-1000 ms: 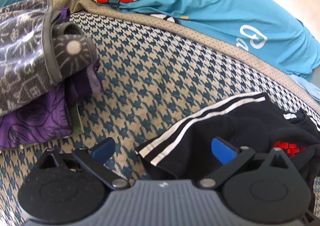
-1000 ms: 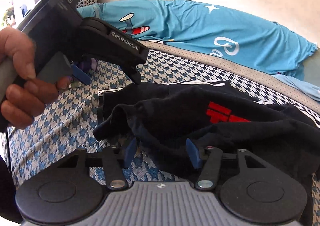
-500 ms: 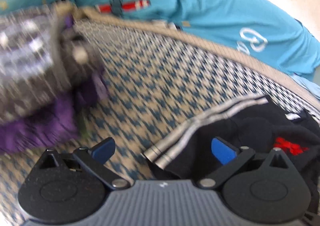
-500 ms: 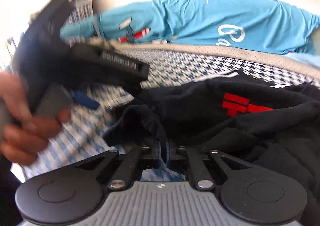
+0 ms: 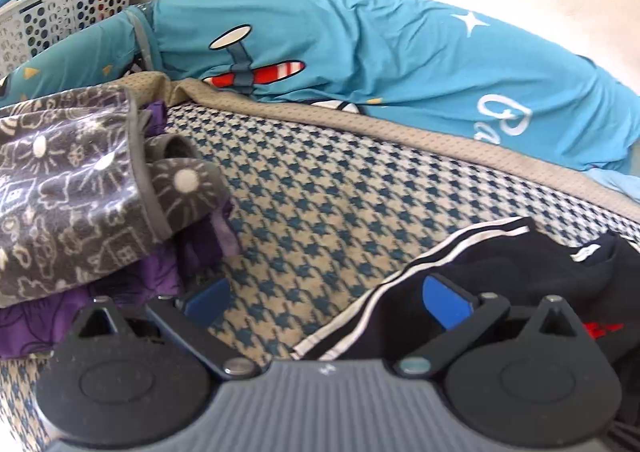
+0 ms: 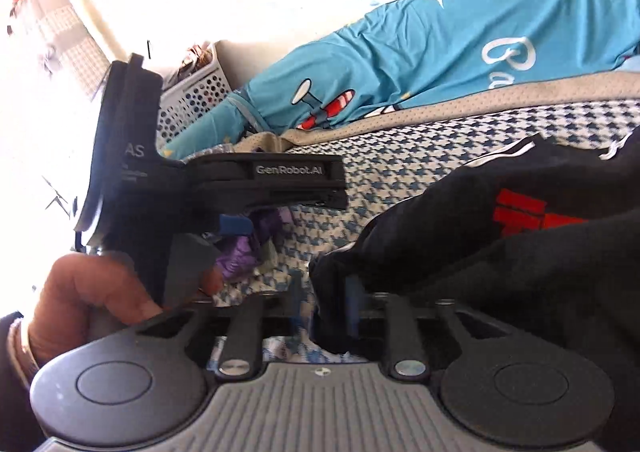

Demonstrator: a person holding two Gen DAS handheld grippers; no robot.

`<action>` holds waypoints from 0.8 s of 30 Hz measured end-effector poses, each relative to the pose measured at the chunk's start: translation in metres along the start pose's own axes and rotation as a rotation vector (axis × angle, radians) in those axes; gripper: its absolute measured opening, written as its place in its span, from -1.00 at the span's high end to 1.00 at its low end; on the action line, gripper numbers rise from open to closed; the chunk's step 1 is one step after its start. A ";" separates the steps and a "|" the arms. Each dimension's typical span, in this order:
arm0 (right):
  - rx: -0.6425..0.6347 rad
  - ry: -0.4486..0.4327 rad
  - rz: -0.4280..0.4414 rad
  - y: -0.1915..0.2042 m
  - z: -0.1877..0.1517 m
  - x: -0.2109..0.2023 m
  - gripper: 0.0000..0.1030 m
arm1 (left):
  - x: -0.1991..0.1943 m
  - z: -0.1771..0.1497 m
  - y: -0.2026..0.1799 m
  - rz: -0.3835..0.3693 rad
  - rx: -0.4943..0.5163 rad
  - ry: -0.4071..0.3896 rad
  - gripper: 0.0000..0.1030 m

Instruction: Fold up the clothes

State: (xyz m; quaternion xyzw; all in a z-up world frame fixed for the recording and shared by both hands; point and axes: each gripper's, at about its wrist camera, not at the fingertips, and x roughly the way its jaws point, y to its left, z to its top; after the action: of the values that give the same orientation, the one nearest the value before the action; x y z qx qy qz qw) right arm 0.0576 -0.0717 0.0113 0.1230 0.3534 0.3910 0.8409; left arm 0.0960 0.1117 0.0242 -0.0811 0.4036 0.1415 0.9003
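A black garment (image 5: 500, 252) with white side stripes and a red logo lies crumpled on the houndstooth bed cover (image 5: 320, 192). My left gripper (image 5: 324, 300) is open wide just above the cover. Its right finger is over the garment's striped hem, and nothing is pinched. In the right wrist view the same black garment (image 6: 500, 252) fills the right side. My right gripper (image 6: 324, 302) is low at a folded edge of it and its jaws are opening. The cloth hangs against the right finger, with a gap showing by the left one.
A folded stack sits at the left, a grey patterned fleece (image 5: 80, 180) on purple cloth (image 5: 152, 272). Teal fabric (image 5: 360, 52) with an aeroplane print lies along the far side. A white perforated basket (image 5: 72, 4) stands in the back left corner. A hand (image 6: 80, 292) holds the left tool.
The right gripper shut on the black garment's edge half a second ago and has parted again, rolling as it did. The left gripper tipped upward, bringing the basket into view.
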 end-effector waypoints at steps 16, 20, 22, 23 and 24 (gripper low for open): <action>0.135 -0.100 -0.263 -0.050 0.014 -0.054 0.32 | 0.010 0.001 -0.015 -0.038 -0.033 0.044 -0.99; 0.139 -0.125 -0.285 -0.055 0.018 -0.058 0.32 | 0.015 0.005 -0.001 -0.011 -0.082 0.063 -0.99; 0.135 -0.134 -0.288 -0.055 0.020 -0.058 0.32 | 0.018 0.005 0.006 0.001 -0.104 0.074 -0.99; 0.127 -0.138 -0.291 -0.055 0.021 -0.057 0.32 | 0.019 0.006 0.009 0.006 -0.115 0.081 -0.99; 0.117 -0.143 -0.294 -0.054 0.022 -0.056 0.32 | 0.021 0.005 0.012 0.007 -0.121 0.092 -0.99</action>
State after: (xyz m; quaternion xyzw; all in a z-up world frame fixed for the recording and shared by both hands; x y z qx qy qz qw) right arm 0.0787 -0.1477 0.0290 0.1462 0.3292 0.2325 0.9034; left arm 0.1095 0.1280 0.0112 -0.1405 0.4357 0.1650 0.8736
